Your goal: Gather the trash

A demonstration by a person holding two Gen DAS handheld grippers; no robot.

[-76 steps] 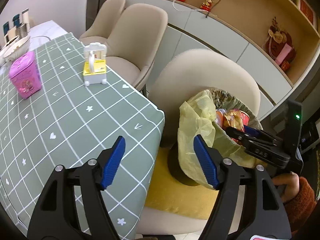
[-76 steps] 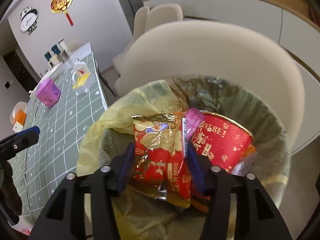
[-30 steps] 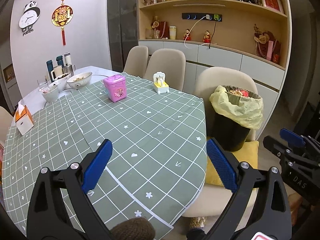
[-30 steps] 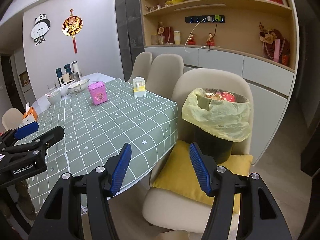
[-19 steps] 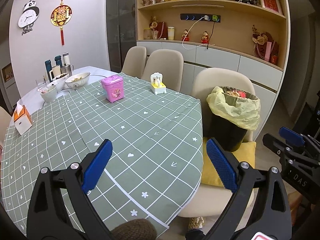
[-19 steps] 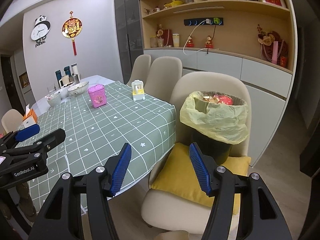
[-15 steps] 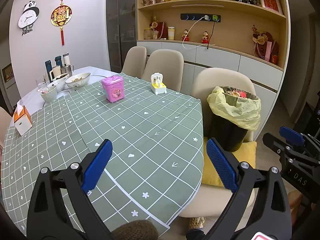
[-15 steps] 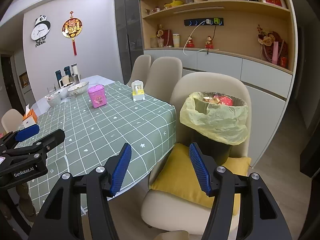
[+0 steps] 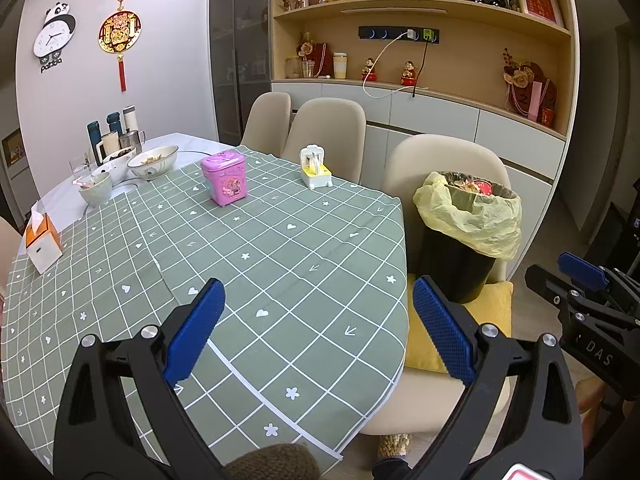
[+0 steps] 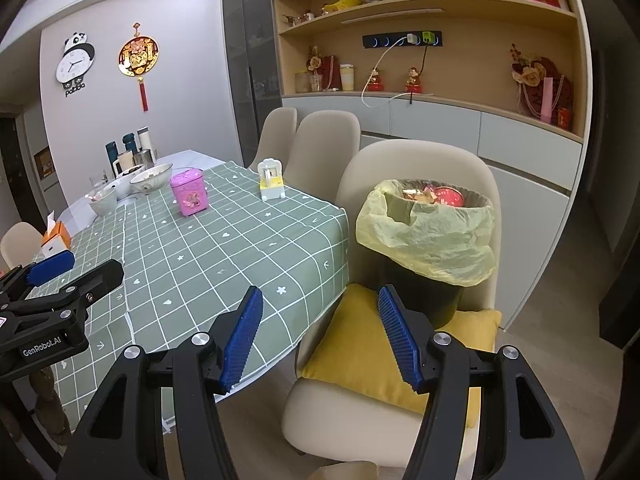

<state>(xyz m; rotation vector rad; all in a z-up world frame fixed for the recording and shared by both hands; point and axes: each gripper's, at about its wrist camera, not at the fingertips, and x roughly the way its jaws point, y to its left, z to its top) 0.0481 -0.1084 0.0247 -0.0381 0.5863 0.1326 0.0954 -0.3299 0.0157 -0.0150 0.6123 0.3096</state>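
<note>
My left tool (image 9: 316, 328) and right tool (image 10: 320, 334) both hang spread apart, gripping nothing. Ahead of the right tool, the lined bin (image 10: 428, 240) stands on a chair cushion (image 10: 360, 344) beside the worktop (image 9: 240, 248); wrappers, possibly snack packets, fill it.

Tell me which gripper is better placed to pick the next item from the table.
Left, probably: the left gripper hangs open above the green tablecloth, while the right gripper points at the trash bin.
</note>
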